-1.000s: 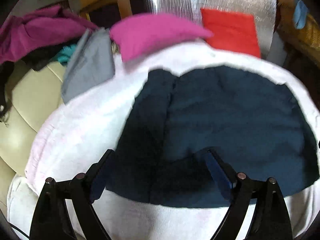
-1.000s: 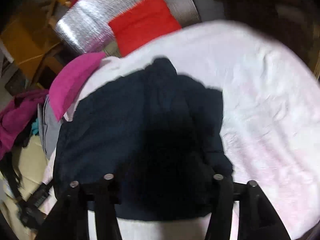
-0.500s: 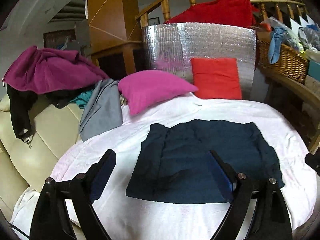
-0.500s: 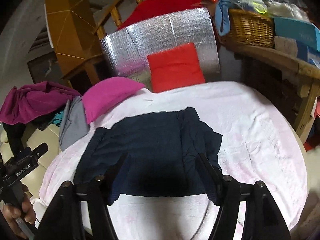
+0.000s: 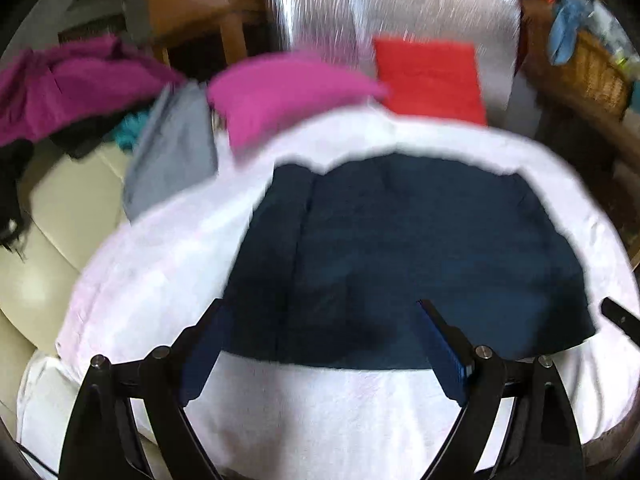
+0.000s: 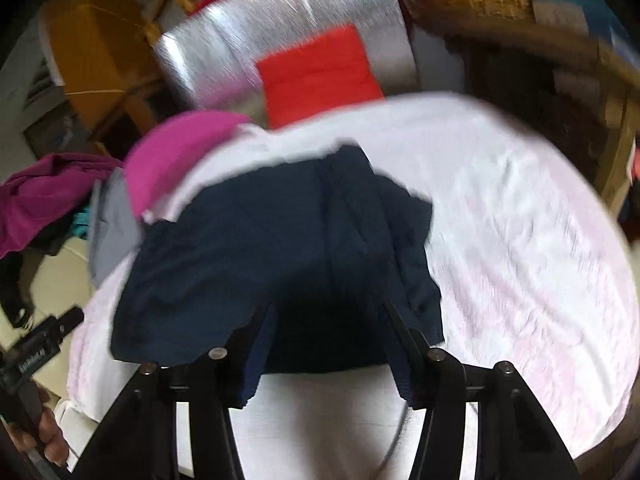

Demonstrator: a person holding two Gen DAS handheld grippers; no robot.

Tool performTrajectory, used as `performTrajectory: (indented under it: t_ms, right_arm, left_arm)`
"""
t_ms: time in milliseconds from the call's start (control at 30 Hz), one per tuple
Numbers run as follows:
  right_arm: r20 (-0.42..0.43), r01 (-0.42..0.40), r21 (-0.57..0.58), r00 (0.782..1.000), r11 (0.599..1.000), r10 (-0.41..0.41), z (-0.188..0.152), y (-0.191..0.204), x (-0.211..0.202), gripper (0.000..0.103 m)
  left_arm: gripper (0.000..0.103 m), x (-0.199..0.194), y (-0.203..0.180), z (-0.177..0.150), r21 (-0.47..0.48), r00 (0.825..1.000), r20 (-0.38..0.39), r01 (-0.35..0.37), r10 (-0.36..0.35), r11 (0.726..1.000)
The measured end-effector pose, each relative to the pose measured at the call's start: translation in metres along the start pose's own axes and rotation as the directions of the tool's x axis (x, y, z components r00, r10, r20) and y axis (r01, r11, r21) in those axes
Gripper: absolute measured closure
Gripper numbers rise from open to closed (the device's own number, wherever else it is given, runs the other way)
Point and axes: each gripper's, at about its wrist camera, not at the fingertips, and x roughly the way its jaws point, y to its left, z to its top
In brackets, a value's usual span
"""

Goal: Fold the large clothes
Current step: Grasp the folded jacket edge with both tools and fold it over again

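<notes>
Nearest the cameras: both grippers hang over the near edge of the white sheet (image 5: 320,408), pointing down at the folded garment.
Left gripper (image 5: 322,320): jaws spread wide apart, nothing between the pads; the blue fingertips (image 5: 436,332) sit above the garment's near hem, and whether they touch it cannot be told through the blur.
Right gripper (image 6: 326,320): jaws about half apart and closing; the dark cloth's near edge lies under and between them, but the pads are not seen pressing on it.
Navy garment (image 5: 420,248): folded into a rough rectangle, lying flat in the middle of the sheet, with a lumpier fold along its right edge in the right wrist view.
Person's hand (image 6: 48,436): at the lower left of the right wrist view, gripping the left tool's handle.
Left of the sheet: a cream sofa (image 5: 60,220) with a grey cloth (image 5: 172,152) draped at the sheet's edge and a purple garment (image 5: 76,84) heaped farther off.
Far edge of the sheet: a pink cushion (image 5: 288,92) and a red cushion (image 5: 432,76), side by side.
Behind them: a silver foil panel (image 5: 400,12) standing upright.
Far right: a wicker basket (image 5: 584,68).
</notes>
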Motion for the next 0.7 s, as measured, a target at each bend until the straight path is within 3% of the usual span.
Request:
performTrajectory:
  t_ms: [200,300,467,700]
  right_arm:
    - [-0.095,-0.016,0.109,0.995,0.994,0.026,0.000,-0.031,0.055,0.050]
    - [-0.114,-0.029,0.127,0.993,0.992,0.043,-0.001,-0.037,0.068,0.050]
    - [-0.121,-0.010,0.095,0.992,0.995,0.022,-0.003,-0.032,0.068,0.050]
    - [-0.170,0.013,0.116,0.985,0.993,0.007,0.002,-0.029,0.076,0.041]
  left_arm:
    - [0.012,0.066,0.021,0.005,-0.064,0.994,-0.090,-0.072,0.066,0.995]
    - [0.012,0.095,0.018,0.008,-0.043,0.988,-0.134,-0.083,0.077,0.996]
    - [0.001,0.107,0.012,-0.007,-0.047,0.994,-0.050,-0.098,0.096,0.994]
    - [0.000,0.117,0.021,-0.008,-0.089,0.996,-0.092,-0.004,-0.004,0.996]
